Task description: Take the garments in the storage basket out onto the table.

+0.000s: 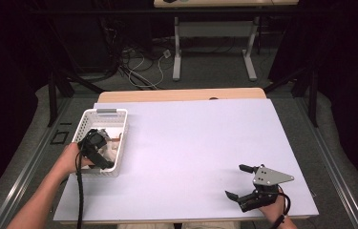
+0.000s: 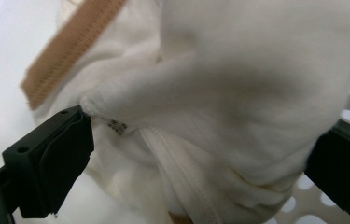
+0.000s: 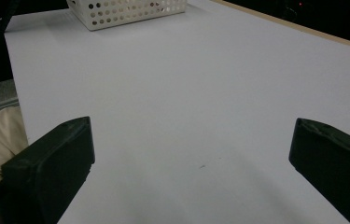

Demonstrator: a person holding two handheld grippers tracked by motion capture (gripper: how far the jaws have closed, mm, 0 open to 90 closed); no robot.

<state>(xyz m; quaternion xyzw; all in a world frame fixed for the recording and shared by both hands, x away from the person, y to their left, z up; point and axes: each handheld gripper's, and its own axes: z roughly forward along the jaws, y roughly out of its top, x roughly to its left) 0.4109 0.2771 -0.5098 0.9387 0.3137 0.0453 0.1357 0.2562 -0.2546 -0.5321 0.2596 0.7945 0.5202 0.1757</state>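
Well, left hand-held gripper (image 1: 101, 151) straddles cloth (image 2: 219, 93) inside basket (image 1: 101, 114); wide-open.

A white worktop (image 1: 181, 152) with a bare wooden strip along its far edge is carrying a white perforated basket (image 1: 115, 168), which is sitting at the left edge. The rest of the surface is lying smooth and flat. In the right gripper view the basket (image 3: 130, 11) is standing at the far end.
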